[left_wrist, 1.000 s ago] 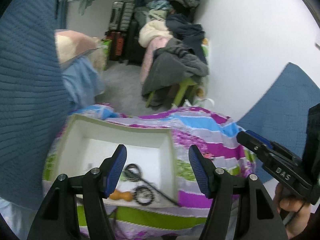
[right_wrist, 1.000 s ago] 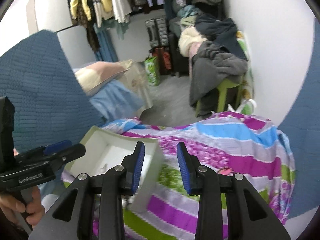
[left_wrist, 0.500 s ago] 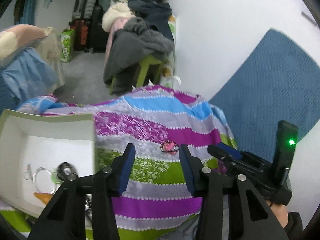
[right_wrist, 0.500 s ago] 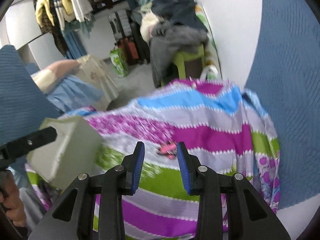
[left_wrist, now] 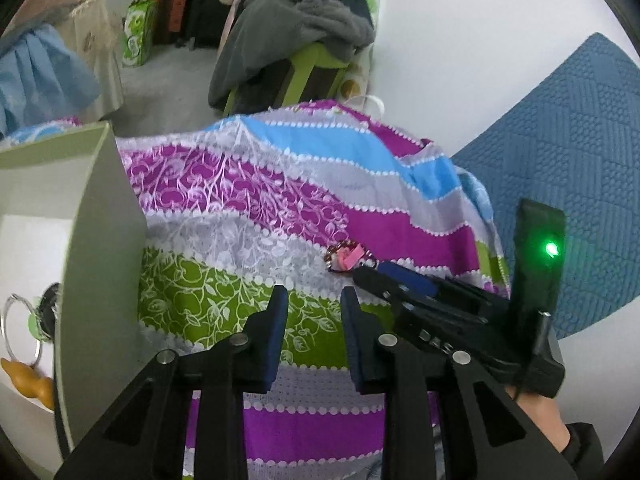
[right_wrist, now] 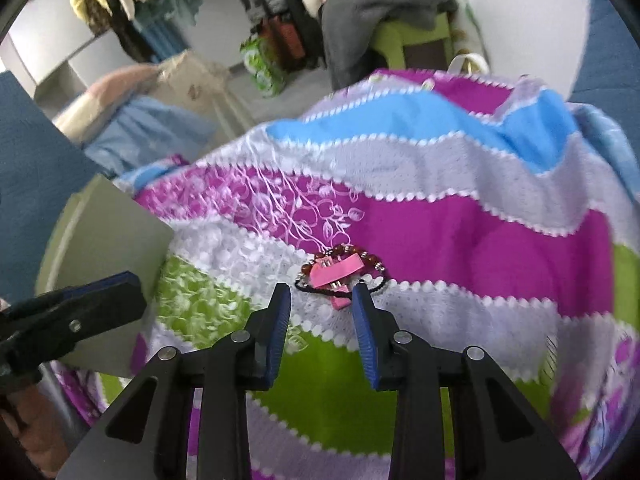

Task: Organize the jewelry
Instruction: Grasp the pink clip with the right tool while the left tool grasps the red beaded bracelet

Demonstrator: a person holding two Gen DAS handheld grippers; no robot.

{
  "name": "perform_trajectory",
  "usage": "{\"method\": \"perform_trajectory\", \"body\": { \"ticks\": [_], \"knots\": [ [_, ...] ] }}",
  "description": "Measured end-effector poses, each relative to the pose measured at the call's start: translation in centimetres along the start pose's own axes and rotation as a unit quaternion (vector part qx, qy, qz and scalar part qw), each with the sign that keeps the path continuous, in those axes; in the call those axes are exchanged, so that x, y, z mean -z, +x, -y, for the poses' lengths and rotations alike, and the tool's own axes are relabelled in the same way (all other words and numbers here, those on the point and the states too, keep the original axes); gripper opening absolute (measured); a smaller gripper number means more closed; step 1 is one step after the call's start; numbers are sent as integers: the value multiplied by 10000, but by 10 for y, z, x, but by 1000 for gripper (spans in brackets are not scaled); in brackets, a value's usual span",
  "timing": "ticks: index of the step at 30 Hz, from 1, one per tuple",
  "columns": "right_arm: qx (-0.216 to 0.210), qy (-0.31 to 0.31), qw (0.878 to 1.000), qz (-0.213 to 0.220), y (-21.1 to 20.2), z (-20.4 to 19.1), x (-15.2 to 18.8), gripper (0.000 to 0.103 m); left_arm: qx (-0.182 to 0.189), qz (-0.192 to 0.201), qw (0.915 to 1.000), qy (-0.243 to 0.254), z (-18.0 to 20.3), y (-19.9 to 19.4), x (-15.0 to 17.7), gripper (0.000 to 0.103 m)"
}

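We note the right gripper (right_wrist: 322,302) part open, jaws empty, poised just short of the pink hair clip (right_wrist: 335,273). The clip lies on a beaded bracelet (right_wrist: 370,258) on the striped bedspread (right_wrist: 460,240), long axis left-right, right end tilted slightly away. Left gripper (left_wrist: 314,310) jaws closing, empty, near the white box (left_wrist: 100,240).
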State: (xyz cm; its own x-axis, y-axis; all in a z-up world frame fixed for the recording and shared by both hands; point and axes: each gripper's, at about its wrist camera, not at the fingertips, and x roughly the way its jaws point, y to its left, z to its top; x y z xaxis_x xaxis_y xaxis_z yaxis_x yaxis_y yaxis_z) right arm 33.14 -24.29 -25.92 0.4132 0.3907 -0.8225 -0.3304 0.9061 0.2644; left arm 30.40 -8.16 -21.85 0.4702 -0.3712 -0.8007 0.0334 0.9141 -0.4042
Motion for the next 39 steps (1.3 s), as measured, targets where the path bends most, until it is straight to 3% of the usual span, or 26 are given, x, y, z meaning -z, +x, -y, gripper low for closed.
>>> {"method": "perform_trajectory", "body": {
  "ticks": [5, 11, 12, 18, 24, 36, 39],
  "knots": [
    [11, -164, 9999, -20, 15, -3, -12, 30, -34, -59, 9999, -90, -5, 10, 1, 26],
    [369, -420, 9980, -304, 28, -7, -9, 29, -50, -98, 9998, -182, -6, 21, -2, 25],
    [339, -328, 9985, -265, 27, -3, -9, 26, -38, -105, 9997, -205, -7, 22, -2, 26],
    [-75, 33, 9997, 231, 2, 9, -13, 25, 62, -213, 9991, -359, -9, 40, -5, 26],
    [-241, 638, 9958, 609, -25, 33, -9, 25, 90, -249, 9995, -184, 3, 63, -11, 26],
    [-403, 1593, 9850, 518, -25, 74, 1, 25, 841, -445, 9953, -170, 34, 97, -12, 26],
    [-402, 1673, 9838, 493, -24, 80, 4, 25, 1135, -519, 9909, -506, 33, 102, -11, 26]
  ]
}}
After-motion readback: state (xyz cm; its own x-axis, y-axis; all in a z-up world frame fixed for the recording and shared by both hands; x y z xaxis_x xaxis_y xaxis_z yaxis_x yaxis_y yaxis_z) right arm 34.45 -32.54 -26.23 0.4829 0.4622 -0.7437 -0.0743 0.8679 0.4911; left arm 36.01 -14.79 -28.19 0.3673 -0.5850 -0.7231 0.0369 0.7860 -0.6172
